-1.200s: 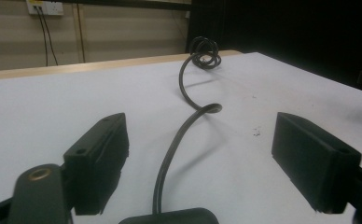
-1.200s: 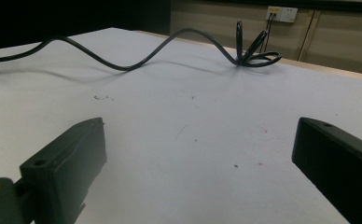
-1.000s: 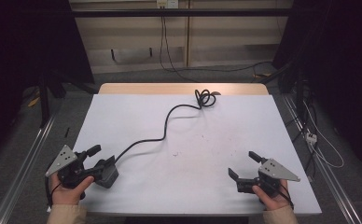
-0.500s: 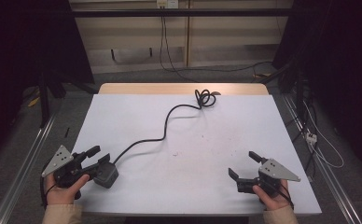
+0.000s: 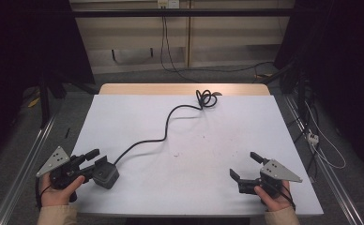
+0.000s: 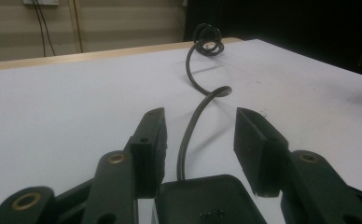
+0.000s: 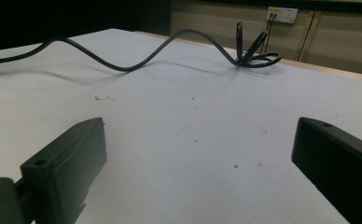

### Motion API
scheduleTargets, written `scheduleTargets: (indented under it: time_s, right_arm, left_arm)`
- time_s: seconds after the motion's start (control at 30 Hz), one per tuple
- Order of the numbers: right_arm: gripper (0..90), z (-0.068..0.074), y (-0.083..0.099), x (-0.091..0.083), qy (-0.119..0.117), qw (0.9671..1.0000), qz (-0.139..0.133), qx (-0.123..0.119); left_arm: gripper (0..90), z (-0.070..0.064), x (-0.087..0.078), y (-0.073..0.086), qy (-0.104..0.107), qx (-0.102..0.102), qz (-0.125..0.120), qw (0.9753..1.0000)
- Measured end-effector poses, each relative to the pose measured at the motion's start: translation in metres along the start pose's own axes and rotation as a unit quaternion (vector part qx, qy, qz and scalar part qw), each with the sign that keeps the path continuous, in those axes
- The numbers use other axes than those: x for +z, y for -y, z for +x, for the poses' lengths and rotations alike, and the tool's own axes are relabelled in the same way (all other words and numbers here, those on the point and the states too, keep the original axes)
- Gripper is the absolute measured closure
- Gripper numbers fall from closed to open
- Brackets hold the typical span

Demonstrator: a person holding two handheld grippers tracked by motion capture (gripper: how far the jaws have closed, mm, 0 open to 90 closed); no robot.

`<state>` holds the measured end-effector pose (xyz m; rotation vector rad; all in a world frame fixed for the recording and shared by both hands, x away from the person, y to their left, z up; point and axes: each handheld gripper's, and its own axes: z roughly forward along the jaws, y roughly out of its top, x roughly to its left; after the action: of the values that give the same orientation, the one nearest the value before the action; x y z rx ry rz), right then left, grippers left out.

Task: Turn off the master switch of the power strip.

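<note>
One power adapter (image 5: 106,175), a matte black brick at the table's (image 5: 227,126) near-left edge, sits between my left gripper's (image 5: 97,158) part-open jaws, seemingly unclamped. Likely dense, rigid, smooth; grip its flat sides. Its cable (image 5: 167,126), springy and kinked, runs to a far coil. My right gripper (image 5: 246,166) is wide open, holding nothing.

Black power adapter (image 5: 106,175) flat at table's near-left corner, its cable (image 5: 166,123) snaking to a far-edge coil
</note>
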<state>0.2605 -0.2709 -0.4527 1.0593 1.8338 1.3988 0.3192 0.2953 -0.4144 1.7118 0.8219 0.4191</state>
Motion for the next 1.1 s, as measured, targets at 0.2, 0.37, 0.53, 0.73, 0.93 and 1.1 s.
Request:
scheduleTargets:
  time_s: [0.2,0.37,0.53,0.73,0.93,1.1]
  right_arm:
    - [2.6,-0.0004,-0.0001,-0.0003,0.001,1.0000,-0.001,0.000]
    - [2.9,-0.0002,0.0000,-0.0003,0.000,1.0000,0.000,-0.001]
    - [2.9,-0.0004,-0.0001,-0.0005,0.001,1.0000,-0.002,-0.001]
    - [2.9,-0.0005,0.0000,-0.0004,0.001,1.0000,-0.002,-0.001]
    - [2.9,-0.0005,0.0001,-0.0004,0.000,1.0000,-0.002,-0.002]
    - [2.9,-0.0010,0.0001,-0.0008,0.001,1.0000,-0.002,-0.001]
  left_arm:
    - [56.8,0.0032,-0.0041,0.0002,0.004,-0.004,0.007,1.0000]
    - [61.8,0.0047,-0.0060,0.0011,0.012,-0.008,0.007,0.9999]
    - [65.5,0.0053,-0.0069,0.0017,0.021,-0.008,0.009,0.9997]
    - [70.2,0.0056,-0.0077,0.0022,0.027,-0.011,0.011,0.9995]
    - [75.0,0.0059,-0.0091,0.0017,0.038,-0.010,0.013,0.9992]
    - [76.9,0.0058,-0.0101,0.0028,0.044,-0.012,0.021,0.9987]
